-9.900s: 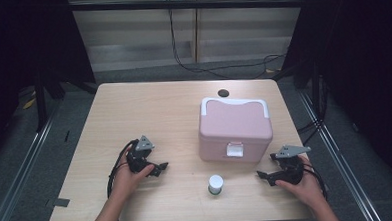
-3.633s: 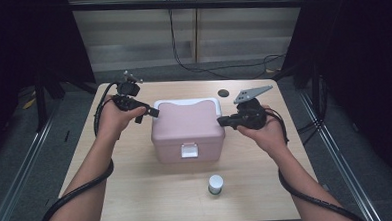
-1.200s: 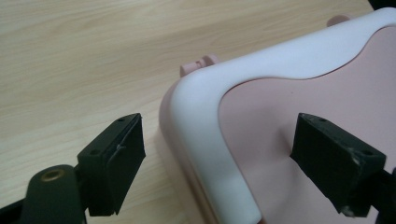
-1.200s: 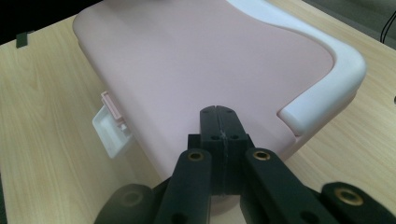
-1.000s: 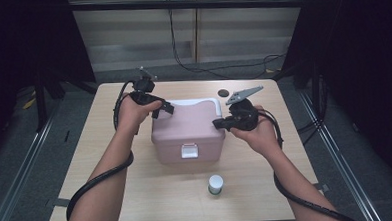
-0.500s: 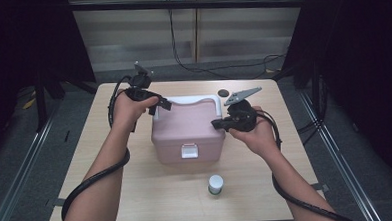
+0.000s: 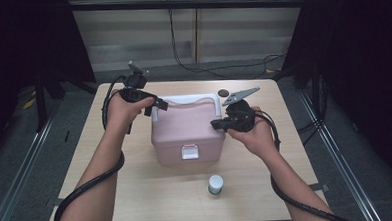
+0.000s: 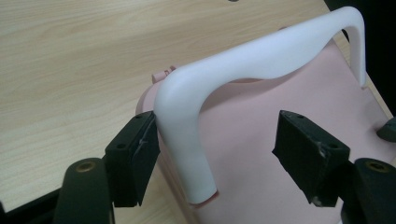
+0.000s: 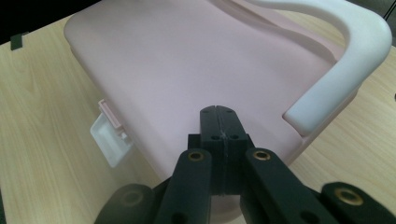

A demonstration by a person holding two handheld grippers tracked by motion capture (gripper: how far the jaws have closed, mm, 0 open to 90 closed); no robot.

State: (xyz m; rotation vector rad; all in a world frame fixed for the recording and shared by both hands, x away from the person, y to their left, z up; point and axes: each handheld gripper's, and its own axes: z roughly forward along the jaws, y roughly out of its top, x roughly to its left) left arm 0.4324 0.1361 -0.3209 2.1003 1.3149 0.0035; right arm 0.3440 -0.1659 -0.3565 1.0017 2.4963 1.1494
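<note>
A pink lidded box with a white handle and a white front latch stands mid-table. My left gripper is open at the box's back left corner; its jaws straddle the left bend of the handle, and one pad touches it. My right gripper is shut with nothing in it, its tip over the right edge of the pink lid, just short of the handle's right end. The latch looks closed.
A small white-capped jar stands on the wooden table in front of the box. A dark round disc lies behind the box near the far edge. Black cables trail from both grippers along the forearms.
The box was dragged from the table's right side to the middle. Over the last second the left gripper settled around the handle's left bend and the right gripper edged onto the lid's right side.
</note>
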